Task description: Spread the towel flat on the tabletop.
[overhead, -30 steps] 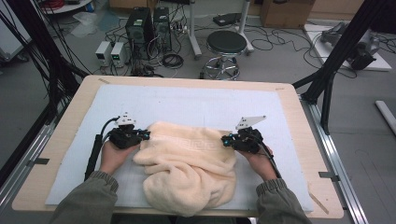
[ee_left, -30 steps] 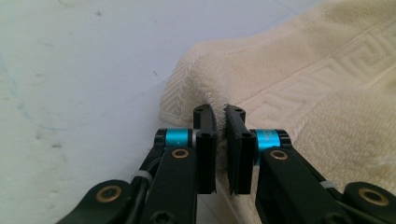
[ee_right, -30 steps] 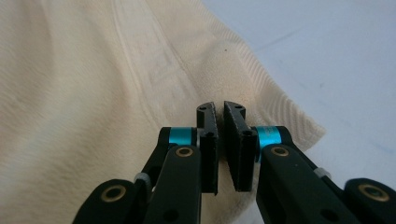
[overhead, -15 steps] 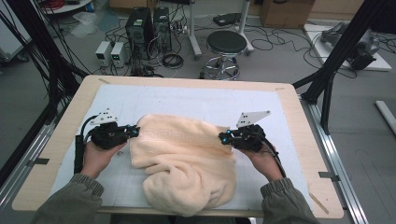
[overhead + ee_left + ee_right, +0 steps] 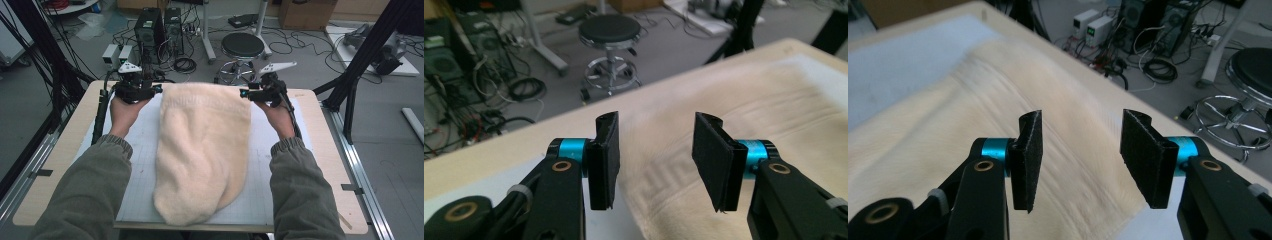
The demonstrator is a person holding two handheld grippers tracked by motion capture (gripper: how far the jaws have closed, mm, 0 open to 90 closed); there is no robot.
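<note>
Fingers (image 5: pixel 606 160) of my left gripper (image 5: pixel 656 165) stand parted with empty air between the black pads — the jaws have just been opening, and nothing is clamped in them. Beyond that gap lies the cream towel (image 5: pixel 744 120), its woven border band running under the jaws. My right gripper (image 5: pixel 1083 162) tells the same story: its pads are apart, they have just been opening too, and the towel's fluffy far edge passes below them without being pinched.

From the high view, I see the left gripper (image 5: pixel 137 90) at the towel's far left corner and the right gripper (image 5: pixel 262 92) at its far right corner, both held just off the cloth's edge. The towel (image 5: pixel 202 150) is laid out lengthways on the pale mat (image 5: pixel 142 145) that covers the wooden table (image 5: pixel 330 150) — straight across the far end near the table's far edge, narrowing to a rounded, bunched end close to my side. A black stool (image 5: pixel 242 47) and tangled cables sit on the floor beyond.
</note>
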